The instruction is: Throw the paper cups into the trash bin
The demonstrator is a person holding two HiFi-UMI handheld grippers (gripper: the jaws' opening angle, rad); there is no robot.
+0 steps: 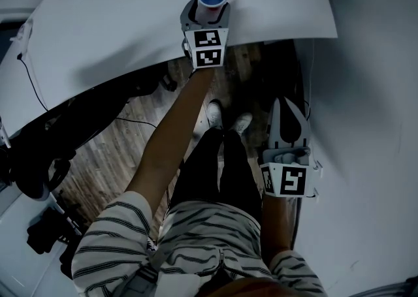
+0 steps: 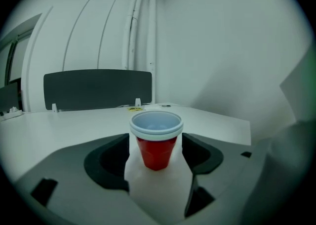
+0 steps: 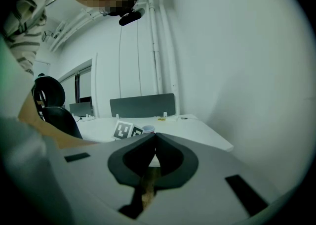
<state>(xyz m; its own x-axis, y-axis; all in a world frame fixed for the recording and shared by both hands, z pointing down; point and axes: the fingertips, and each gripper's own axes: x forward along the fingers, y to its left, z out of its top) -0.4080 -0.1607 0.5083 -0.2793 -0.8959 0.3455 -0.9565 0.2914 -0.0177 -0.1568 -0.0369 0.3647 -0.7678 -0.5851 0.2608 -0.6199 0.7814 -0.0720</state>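
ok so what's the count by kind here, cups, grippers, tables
paper cup: 1, red, standing on the table
grippers: 2, the left gripper and the right gripper
table: 1, white
total: 4

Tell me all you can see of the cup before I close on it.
The cup is small and tapered, red outside, with a white rolled rim and a pale inside that looks empty. It stands upright on the white table near its edge, between the open jaws of the left gripper. Table shows between its red wall and each pad, so only the table seems to touch it.
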